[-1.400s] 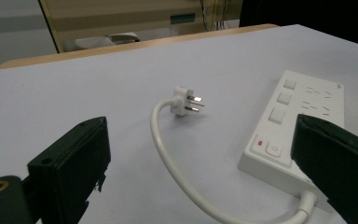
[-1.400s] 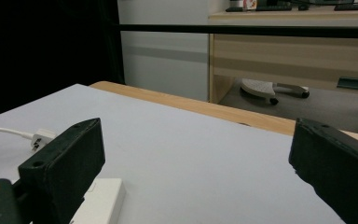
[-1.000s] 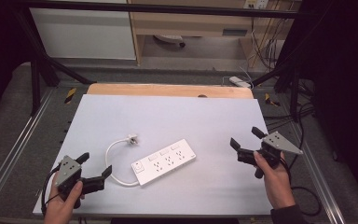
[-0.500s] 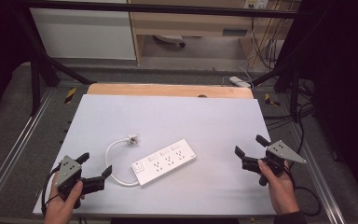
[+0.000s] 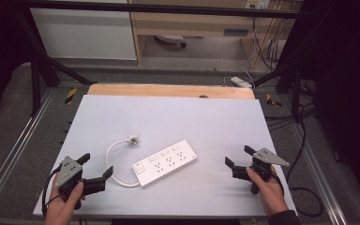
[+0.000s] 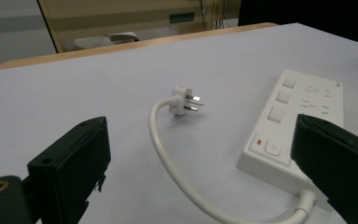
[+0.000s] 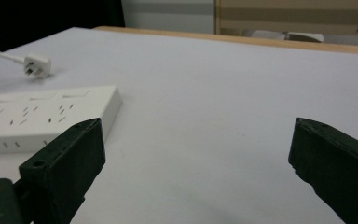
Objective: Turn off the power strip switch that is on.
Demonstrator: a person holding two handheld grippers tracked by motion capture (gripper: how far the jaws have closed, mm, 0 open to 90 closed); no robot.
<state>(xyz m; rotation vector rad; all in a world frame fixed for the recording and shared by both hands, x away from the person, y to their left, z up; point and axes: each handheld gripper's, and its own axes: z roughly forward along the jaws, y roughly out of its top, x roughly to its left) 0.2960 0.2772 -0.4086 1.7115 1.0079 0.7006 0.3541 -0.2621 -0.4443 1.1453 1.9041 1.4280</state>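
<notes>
A white power strip (image 5: 165, 162) lies near the middle of the pale table (image 5: 178, 117). Its short white cable (image 5: 111, 161) loops round to a plug (image 5: 132, 138) lying on the table. My left gripper (image 5: 96, 164) is open at the near left, its jaws pointing at the strip's cable end. In the left gripper view, the plug (image 6: 182, 99) and the strip (image 6: 298, 116) lie ahead between wide jaws. My right gripper (image 5: 238, 156) is open at the near right, a short way from the strip's other end (image 7: 42, 116). Neither holds anything.
A wooden strip (image 5: 168, 90) runs along the table's far edge. Metal rails (image 5: 14, 154) flank the table on both sides. Cables (image 5: 304, 197) lie on the floor to the right. A white cabinet (image 5: 84, 33) and shelving stand beyond the table.
My right gripper has moved back toward the table's near edge, staying open. The left gripper, strip and plug have not moved.
</notes>
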